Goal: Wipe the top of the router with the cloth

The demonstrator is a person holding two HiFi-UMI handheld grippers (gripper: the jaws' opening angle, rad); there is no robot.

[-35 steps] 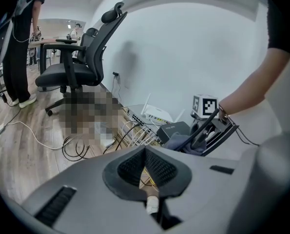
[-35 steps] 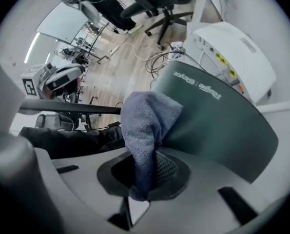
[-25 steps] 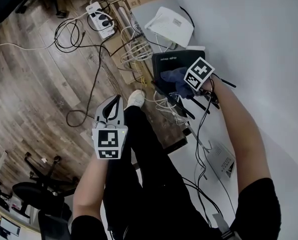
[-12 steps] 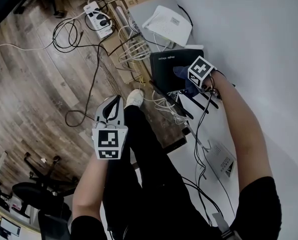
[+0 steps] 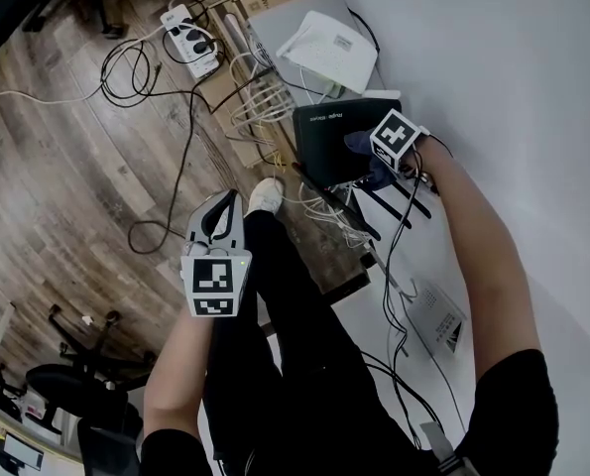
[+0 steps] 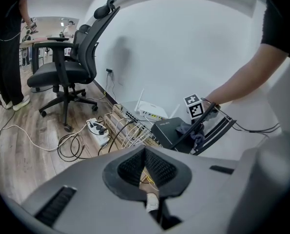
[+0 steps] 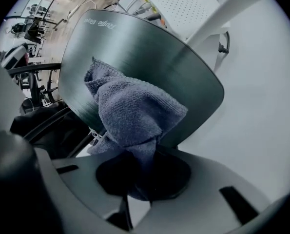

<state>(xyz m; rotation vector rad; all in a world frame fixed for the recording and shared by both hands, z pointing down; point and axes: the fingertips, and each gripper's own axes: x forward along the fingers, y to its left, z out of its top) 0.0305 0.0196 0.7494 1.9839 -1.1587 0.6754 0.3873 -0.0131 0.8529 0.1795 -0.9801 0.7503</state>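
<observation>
Arm (image 5: 470, 256) outstretched, cloth (image 7: 132, 113) in right tongs (image 7: 144, 178), seemingly on router (image 7: 149, 52).

Leaving wide free room over the bare white surface (image 5: 513, 87) at the right of the head view. Crowding the upper middle with looped cables (image 5: 265, 97), a power strip (image 5: 193, 36) and a white router (image 5: 334, 48). Hemming the black router (image 5: 324, 132) at lower right with antennas (image 5: 399, 206), the cloth (image 5: 359, 145) lying on top. Blocking the centre with the person's legs (image 5: 285, 296).
</observation>
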